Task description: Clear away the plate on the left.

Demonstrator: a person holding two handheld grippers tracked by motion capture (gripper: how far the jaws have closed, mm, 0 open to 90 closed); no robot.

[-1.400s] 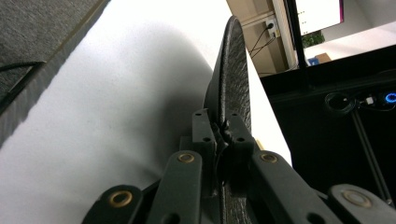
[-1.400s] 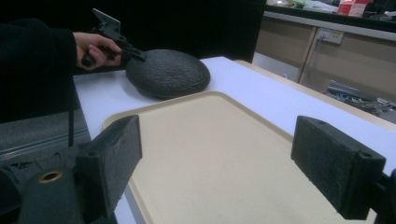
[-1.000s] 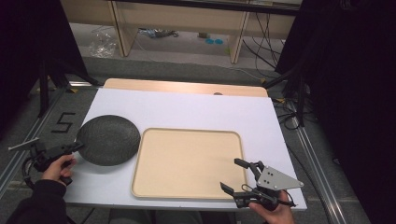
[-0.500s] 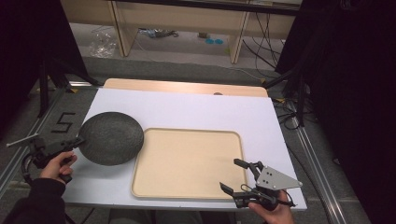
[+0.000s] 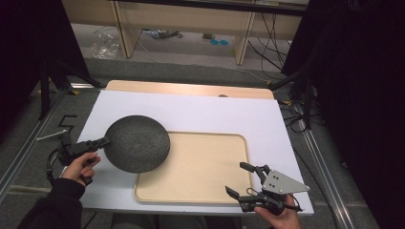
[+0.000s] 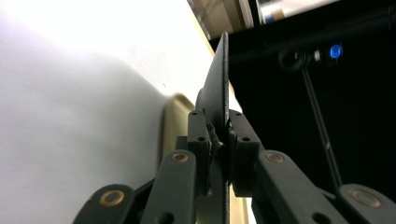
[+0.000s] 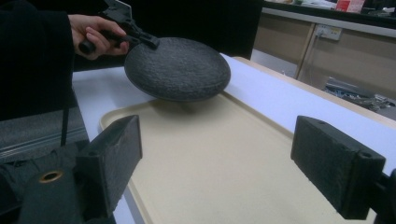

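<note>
White board covers the table (image 5: 200, 112), with a beige tray (image 5: 205, 167) lying toward its near right. At the left, the left gripper (image 5: 98, 142) has its jaws clamped on the rim of a dark round plate (image 5: 137, 143), held tilted in the air with its lower edge over the tray's left end. The right gripper (image 5: 246, 183) waits at the tray's near right corner, jaws wide apart and empty. Pinched by one edge only, the plate could swivel or slip out, and it might strike the tray's rim.
</note>
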